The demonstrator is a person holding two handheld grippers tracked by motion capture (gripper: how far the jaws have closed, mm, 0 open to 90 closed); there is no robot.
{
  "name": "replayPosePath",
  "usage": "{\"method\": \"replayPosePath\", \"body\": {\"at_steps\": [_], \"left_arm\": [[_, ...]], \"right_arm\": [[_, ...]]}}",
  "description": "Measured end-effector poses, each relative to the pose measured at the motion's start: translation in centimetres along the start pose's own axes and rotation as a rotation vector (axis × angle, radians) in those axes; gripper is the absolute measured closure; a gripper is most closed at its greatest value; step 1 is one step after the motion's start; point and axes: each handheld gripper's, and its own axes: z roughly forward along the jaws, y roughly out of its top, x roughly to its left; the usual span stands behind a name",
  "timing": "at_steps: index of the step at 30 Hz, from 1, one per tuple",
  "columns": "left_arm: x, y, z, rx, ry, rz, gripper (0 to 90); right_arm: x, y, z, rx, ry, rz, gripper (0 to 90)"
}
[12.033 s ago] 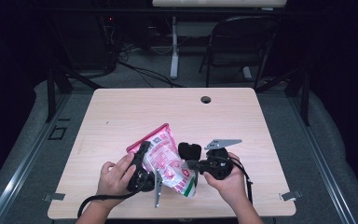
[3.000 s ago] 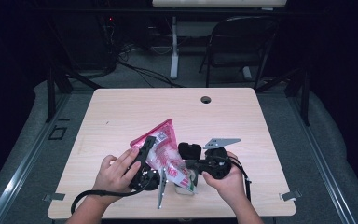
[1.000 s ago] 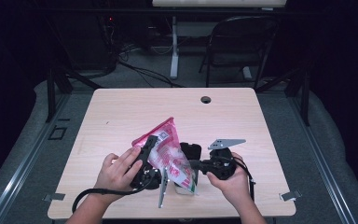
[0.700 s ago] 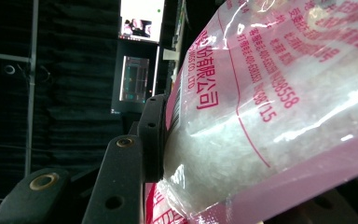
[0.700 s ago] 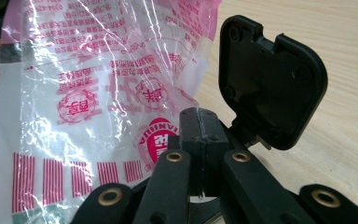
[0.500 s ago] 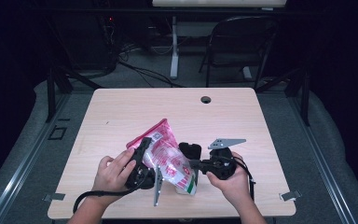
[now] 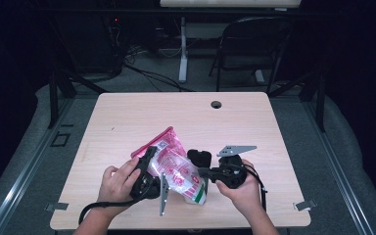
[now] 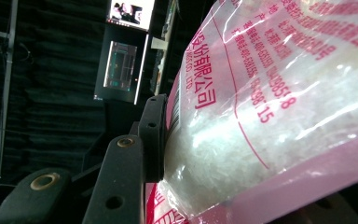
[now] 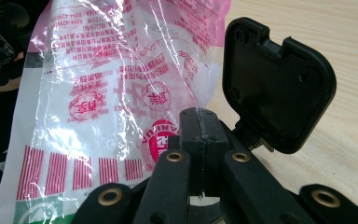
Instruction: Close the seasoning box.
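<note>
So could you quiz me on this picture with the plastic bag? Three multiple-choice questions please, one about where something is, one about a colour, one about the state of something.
1. Where is the bag?
A. Between the person's two hands, near the table's front edge
B. On the chair
C. Over the round hole in the table

2. What colour is the printing on the bag?
A. Blue
B. Pinkish red
C. Yellow

3. How do the right gripper jaws stand?
A. Wide apart, away from the bag
B. Pressed together at the bag's edge
C. Flat on the table, let go by the hand

Answers:
1 A: the high view shows it between the left gripper and the right one, at the near side of the table.
2 B: both gripper views show pinkish-red letters and stripes on clear film.
3 B: the right gripper view shows the two pads meeting with no gap.
</note>
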Motion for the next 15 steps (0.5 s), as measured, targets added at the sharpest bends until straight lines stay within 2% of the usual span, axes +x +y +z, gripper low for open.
{"method": "replayPosePath", "body": {"at_steps": [8,15], "left_arm": [[-0.4,-0.3,0.0,0.003,-0.003,-0.022,65.2],[-1.0,-0.6,0.0,0.012,-0.018,-0.067,65.4]], "right_arm": [[0.0,0.0,0.0,-0.008,-0.005,-0.002,90.0],[0.1,0.0,0.2,-0.005,-0.009,-0.006,90.0]]}}
